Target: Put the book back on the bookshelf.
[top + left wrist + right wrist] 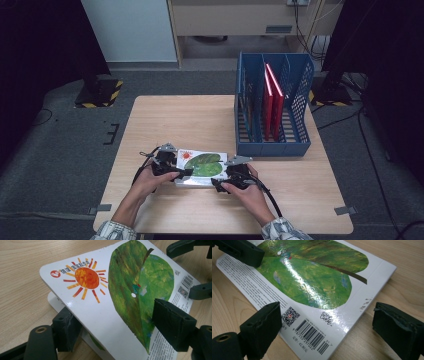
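From the high view, a glossy white picture book with a green leaf and orange sun on its cover [201,166] lies near the front edge of the light wooden table [165,120], between the left gripper [186,172] and right gripper [216,183]. A blue plastic file rack [272,145] stands well apart at the far right, bare tabletop between.

In the left gripper view, the book's lifted cover sits between the jaws, one under its edge, one on top.

In the right gripper view, the jaws stand spread, straddling the barcode corner [312,336].
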The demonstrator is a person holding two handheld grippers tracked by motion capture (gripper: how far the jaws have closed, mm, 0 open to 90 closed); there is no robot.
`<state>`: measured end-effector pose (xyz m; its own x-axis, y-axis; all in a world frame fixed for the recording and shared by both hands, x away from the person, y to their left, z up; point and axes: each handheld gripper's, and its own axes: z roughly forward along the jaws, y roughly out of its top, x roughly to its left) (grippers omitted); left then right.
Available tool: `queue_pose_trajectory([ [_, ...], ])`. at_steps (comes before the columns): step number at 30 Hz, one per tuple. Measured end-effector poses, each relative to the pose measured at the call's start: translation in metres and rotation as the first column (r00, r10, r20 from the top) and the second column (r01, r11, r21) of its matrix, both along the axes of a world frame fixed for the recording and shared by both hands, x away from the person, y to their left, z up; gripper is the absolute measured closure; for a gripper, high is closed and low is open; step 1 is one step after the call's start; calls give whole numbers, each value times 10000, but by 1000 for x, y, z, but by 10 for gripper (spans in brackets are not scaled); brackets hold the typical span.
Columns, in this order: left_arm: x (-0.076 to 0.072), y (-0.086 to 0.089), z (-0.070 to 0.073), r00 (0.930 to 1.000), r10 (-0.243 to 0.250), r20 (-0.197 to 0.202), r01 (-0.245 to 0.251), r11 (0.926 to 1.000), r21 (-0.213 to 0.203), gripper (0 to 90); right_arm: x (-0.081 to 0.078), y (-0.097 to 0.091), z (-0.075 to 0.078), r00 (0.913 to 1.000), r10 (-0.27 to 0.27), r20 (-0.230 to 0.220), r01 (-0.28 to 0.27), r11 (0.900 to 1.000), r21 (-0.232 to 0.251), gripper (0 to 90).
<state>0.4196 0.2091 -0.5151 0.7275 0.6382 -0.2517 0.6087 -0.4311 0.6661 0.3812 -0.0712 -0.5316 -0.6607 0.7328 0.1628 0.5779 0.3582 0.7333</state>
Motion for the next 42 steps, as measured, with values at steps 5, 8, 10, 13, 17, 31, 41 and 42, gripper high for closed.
queue_pose_trajectory([
  [5,-1,-2,0,9999,-155,75,154,9998,109,257,0,2,-4,9998,42,-170,-40,9999,160,41],
  [8,-1,0,0,9997,-224,56,224,9997,68,273,0,2,-5,9999,62,-145,-60,9998,200,31],
  [10,-2,0,1,9996,-267,93,267,9996,67,285,0,2,-6,9999,96,-99,-93,9997,216,22],
  [13,-3,-1,1,9995,-298,131,297,9995,88,293,0,3,-6,10000,-5,-55,6,9998,205,8],
  [17,-4,-2,1,9991,-357,219,355,9993,100,300,0,2,-6,10000,-15,-90,16,9999,166,3],
  [31,-12,-2,6,9975,-386,594,379,9992,128,348,0,-1,-6,9997,-175,-160,179,9994,302,1],
  [41,-15,-3,8,9965,-347,759,338,9993,129,364,2,-2,-6,9997,-182,-187,188,9993,323,1],
  [42,-15,-3,8,9964,-341,782,333,9994,116,365,2,-2,-6,9996,-189,-214,196,9992,344,1],
])
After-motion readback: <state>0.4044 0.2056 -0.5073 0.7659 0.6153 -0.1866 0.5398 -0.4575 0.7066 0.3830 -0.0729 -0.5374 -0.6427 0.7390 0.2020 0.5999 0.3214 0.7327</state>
